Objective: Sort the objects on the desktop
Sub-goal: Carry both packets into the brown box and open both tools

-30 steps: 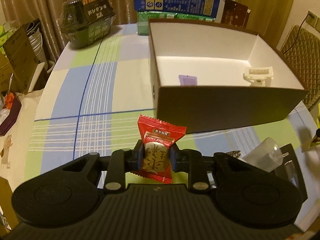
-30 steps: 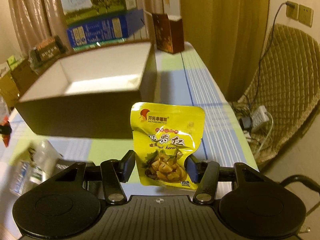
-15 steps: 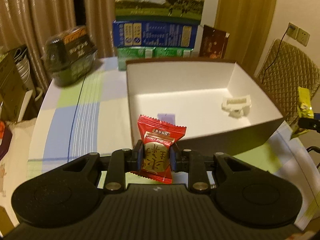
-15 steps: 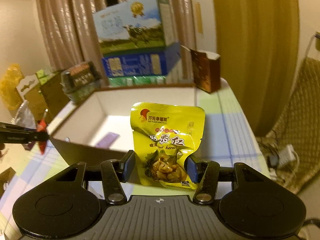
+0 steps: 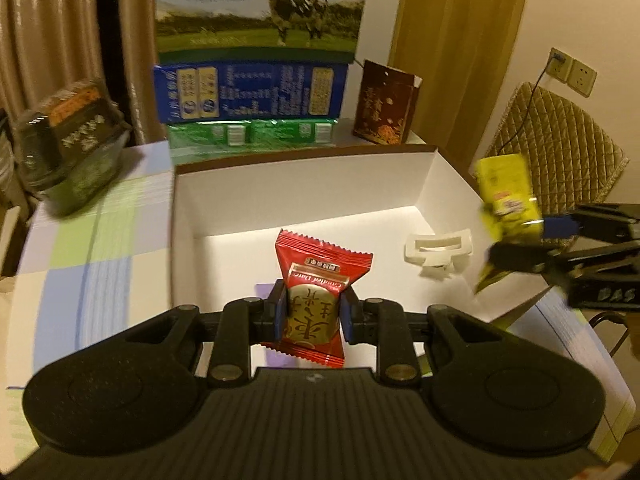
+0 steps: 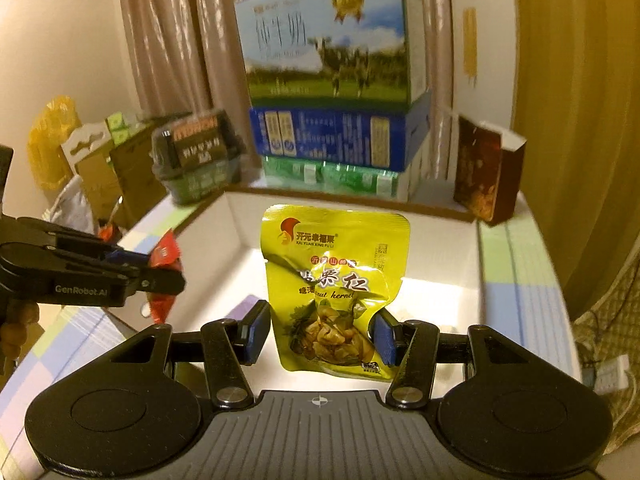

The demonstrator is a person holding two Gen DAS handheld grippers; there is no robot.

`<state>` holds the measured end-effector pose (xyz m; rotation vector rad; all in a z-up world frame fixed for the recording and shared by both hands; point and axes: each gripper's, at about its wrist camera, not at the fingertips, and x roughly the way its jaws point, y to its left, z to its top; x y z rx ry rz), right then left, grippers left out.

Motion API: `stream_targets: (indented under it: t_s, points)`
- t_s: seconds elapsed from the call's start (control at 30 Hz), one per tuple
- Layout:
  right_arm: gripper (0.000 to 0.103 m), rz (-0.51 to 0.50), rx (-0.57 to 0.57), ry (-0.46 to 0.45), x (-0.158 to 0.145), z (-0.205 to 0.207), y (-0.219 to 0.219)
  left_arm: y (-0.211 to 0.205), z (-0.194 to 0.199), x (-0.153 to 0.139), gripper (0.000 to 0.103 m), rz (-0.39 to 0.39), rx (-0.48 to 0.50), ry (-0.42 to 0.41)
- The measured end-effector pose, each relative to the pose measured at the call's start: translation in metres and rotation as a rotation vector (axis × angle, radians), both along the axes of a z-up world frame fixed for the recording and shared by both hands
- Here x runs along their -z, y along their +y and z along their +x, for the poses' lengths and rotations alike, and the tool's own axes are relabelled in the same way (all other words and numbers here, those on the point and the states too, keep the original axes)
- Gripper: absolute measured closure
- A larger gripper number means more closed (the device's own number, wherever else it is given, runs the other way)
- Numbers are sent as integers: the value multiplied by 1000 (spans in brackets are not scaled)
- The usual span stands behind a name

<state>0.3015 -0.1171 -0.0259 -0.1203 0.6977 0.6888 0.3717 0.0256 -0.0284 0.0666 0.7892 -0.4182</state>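
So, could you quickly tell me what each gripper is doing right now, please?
Left gripper: closed on the red candy.
Right gripper: closed on the yellow snack pouch.

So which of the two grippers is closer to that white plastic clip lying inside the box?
Right, probably. The right gripper, holding a yellow snack packet, hangs just beside the white plastic clip; the left gripper sits farther off toward the box's near middle.

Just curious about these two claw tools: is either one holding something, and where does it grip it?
Both. The left gripper pinches the red candy across its middle; the right gripper holds the yellow snack pouch by its lower sides.
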Motion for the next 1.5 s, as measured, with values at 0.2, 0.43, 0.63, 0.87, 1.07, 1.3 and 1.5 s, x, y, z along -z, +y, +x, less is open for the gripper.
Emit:
stream_targets:
  t_s: [0.2,0.43,0.63,0.87,1.07,1.3,1.5]
  points:
    - [52,-78,-10,100,24,29,14,-18,26,23,81,3,28,96]
    - [52,-173,-5,233,48,54,21,-32,50,54,81,34,29,216]
    - [52,-241,-9,288,58,65,24,-40,60,74,81,62,35,307]
    - [52,-253,14,343,63,72,22,-44,63,85,81,88,36,346]
    - [51,-269,20,363,66,73,22,-42,62,82,74,108,37,330]
    - [27,-288,26,323,63,70,27,-39,60,74,58,114,39,299]
    - [17,-262,24,303,55,64,26,-34,57,66,38,131,25,266]
